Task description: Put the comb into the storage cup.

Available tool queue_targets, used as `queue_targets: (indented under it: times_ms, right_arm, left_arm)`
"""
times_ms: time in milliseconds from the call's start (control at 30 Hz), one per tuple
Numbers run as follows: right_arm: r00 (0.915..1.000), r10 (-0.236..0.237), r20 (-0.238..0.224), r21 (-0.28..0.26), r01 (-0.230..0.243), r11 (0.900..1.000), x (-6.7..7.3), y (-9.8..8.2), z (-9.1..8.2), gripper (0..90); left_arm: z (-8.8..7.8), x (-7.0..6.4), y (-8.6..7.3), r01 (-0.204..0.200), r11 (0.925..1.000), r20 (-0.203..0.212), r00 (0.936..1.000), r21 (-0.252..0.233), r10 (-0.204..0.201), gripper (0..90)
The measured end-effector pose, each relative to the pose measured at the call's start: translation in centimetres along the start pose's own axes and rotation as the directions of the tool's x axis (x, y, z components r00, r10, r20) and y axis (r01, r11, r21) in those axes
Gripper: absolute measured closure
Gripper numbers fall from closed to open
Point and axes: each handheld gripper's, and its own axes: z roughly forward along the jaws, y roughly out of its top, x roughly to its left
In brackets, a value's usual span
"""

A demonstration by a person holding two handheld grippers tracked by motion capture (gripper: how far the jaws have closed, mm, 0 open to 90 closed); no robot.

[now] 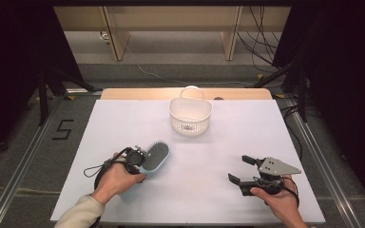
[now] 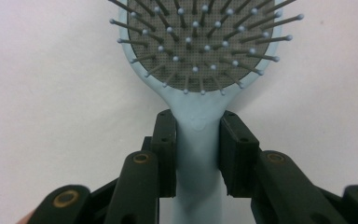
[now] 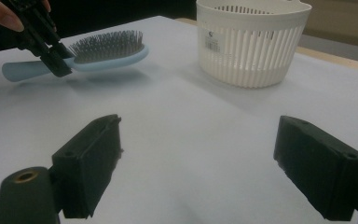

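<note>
A light blue hairbrush with a grey bristle pad is held just above the white table, bristles up. My left gripper is shut on its handle near the neck, with both pads pressing the sides. In the right gripper view the hairbrush hangs a little over the table with a shadow under it. My right gripper stands open at the front right, jaws wide apart with nothing between them. A white slotted basket stands at the back centre, also visible as the basket ahead of the right gripper.
The white tabletop ends in a wooden strip at the far edge. A dark floor with a painted number lies to the left, and black stands and cables flank the table on both sides.
</note>
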Motion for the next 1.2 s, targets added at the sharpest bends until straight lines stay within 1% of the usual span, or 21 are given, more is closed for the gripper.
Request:
queue_targets:
  times_ms: [67,200,400,533,700,833,1000,1200]
  right_arm:
    - [1.0,0.0,0.0,-0.001,0.0,1.0,0.01,0.01,-0.01,15.6]
    - [1.0,0.001,-0.001,0.0,-0.001,1.0,0.01,0.01,0.0,15.6]
    - [1.0,0.0,-0.001,-0.001,0.0,1.0,0.01,0.01,-0.02,15.6]
    - [1.0,0.0,0.0,-0.003,0.0,1.0,0.0,0.01,-0.01,15.6]
    - [1.0,0.001,-0.001,-0.004,-0.001,1.0,0.0,0.0,0.0,15.6]
    - [1.0,0.001,-0.002,-0.001,-0.001,1.0,-0.01,0.0,0.0,15.6]
    - [1.0,0.001,-0.002,0.0,-0.001,1.0,-0.02,-0.01,-0.01,15.6]
    - [1.0,0.002,-0.002,-0.001,-0.002,1.0,-0.01,0.0,-0.01,15.6]
  left_arm:
    - [-0.09,-0.08,-0.14,0.009,0.9997,-0.002,1.0,-0.025,-0.009,69.8]
    - [-0.27,-0.14,-0.36,0.019,0.9987,-0.004,0.9998,-0.047,-0.019,69.8]
    - [-0.51,-0.15,-0.47,0.035,0.9937,-0.012,0.9993,-0.107,-0.036,69.8]
    - [-0.67,-0.18,-0.48,0.039,0.9901,-0.016,0.999,-0.135,-0.042,69.8]
    - [-0.77,-0.18,-0.54,0.046,0.9866,-0.019,0.9986,-0.157,-0.049,69.8]
    - [-0.76,-0.1,-0.59,0.045,0.9857,-0.022,0.9985,-0.162,-0.05,69.8]
    - [-0.95,-0.08,-0.54,0.051,0.9808,-0.026,0.998,-0.188,-0.057,69.8]
    - [-1.03,-0.03,-0.53,0.057,0.9776,-0.027,0.9976,-0.203,-0.064,69.8]
